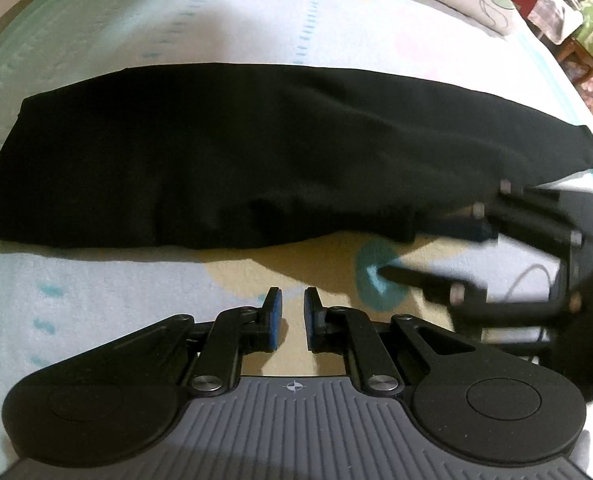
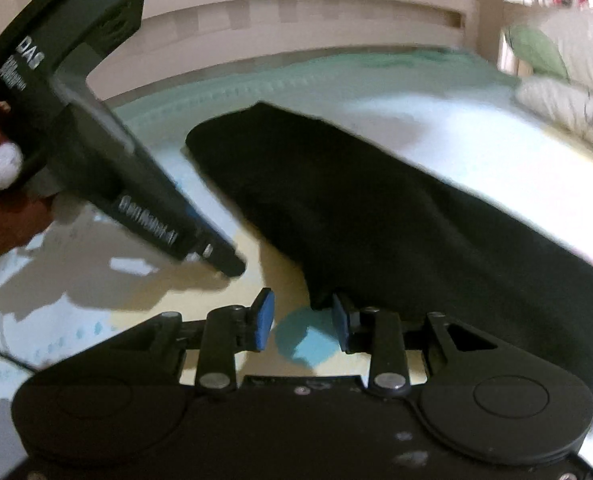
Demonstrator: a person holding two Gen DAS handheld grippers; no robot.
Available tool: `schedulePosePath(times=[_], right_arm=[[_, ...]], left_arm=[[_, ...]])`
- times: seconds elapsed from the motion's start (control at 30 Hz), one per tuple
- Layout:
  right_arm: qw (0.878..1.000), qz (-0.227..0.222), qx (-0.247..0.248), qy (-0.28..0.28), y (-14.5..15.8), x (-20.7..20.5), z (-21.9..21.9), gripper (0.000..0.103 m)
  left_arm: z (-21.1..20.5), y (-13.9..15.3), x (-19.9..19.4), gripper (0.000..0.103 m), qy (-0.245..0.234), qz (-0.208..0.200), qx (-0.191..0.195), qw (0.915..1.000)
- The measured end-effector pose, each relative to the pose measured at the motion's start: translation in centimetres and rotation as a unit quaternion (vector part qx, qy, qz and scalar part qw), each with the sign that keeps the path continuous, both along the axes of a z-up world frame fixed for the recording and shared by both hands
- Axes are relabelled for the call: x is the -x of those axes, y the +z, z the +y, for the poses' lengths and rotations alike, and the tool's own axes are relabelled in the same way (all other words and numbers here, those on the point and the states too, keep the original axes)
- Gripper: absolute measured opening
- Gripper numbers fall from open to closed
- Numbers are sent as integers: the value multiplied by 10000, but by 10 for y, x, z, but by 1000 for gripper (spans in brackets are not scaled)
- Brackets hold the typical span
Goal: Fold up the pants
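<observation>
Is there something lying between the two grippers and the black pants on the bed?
Nothing visible does. Only bare sheet lies between the left gripper and the near edge of the black pants. The right gripper is already at that edge, its jaws opening; one finger is beside the fabric, and nothing is between the pads.

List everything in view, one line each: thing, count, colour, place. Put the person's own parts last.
pants: one, black, folded lengthwise across the bed
bed sheet: one, pale with yellow and teal patches, under the pants
pillows: at least one, cream with green print, far corner
headboard: one, beige, behind the bed
left claw: one, black with blue pads, nearly closed, empty, above the sheet
right claw: one, black with blue pads, at the pants' near edge, empty
</observation>
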State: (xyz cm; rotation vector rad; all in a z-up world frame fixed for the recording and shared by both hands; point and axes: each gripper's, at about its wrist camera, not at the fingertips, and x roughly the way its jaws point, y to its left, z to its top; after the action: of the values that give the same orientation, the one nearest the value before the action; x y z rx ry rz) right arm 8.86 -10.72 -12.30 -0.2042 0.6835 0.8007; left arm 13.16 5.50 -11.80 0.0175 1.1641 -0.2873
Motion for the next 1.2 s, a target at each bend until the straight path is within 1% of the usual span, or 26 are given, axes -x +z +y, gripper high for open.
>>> schedulePosePath(times=[0.13, 0.27, 0.37, 0.47, 0.63, 0.7, 0.77, 0.83, 0.9, 0.93, 1.0, 1.07, 1.13, 1.2], right_arm=[[9996, -146, -124, -212, 10, -23, -5, 34], [9992, -170, -163, -323, 11, -41, -6, 34], [9990, -98, -217, -378, 11, -49, -6, 34], [9981, 76, -356, -493, 9, -58, -7, 35], [9937, 521, -661, -743, 4, -77, -9, 36], [9911, 687, -793, -817, 4, -83, -11, 36], [9863, 879, -1037, -928, 7, -86, -17, 36], [9789, 1053, -1355, -1106, 11, -86, -30, 36], [9736, 1076, -1577, -1248, 15, -76, -44, 37], [9743, 1023, -1561, -1258, 16, -71, -47, 38], [9812, 786, -1319, -1171, 17, -56, -47, 41], [9898, 517, -939, -937, 14, -40, -40, 41], [9958, 286, -553, -674, 7, -30, -29, 42], [9985, 41, -253, -486, 1, -24, -21, 42]], left_arm=[[1, 3, 7, 12, -66, -156, -79, 9998], [-2, 10, 7, 12, -252, -528, -204, 9981], [-5, 16, 4, 12, -343, -819, -221, 9958], [-6, 16, -6, 12, -263, -994, -234, 9944], [-7, 2, -30, 12, -256, -858, -384, 9952], [-6, -1, -39, 12, -232, -764, -373, 9961], [1, -1, -43, 12, -193, -714, -274, 9969], [6, -1, -48, 12, -120, -638, -150, 9978], [11, -1, -50, 12, -26, -576, -10, 9983], [14, -2, -51, 12, 15, -557, 48, 9984], [17, -2, -52, 12, 86, -529, 138, 9985], [17, -2, -54, 12, 95, -530, 138, 9985], [17, -2, -56, 12, 97, -541, 87, 9984], [16, -3, -57, 12, 103, -532, 69, 9985]])
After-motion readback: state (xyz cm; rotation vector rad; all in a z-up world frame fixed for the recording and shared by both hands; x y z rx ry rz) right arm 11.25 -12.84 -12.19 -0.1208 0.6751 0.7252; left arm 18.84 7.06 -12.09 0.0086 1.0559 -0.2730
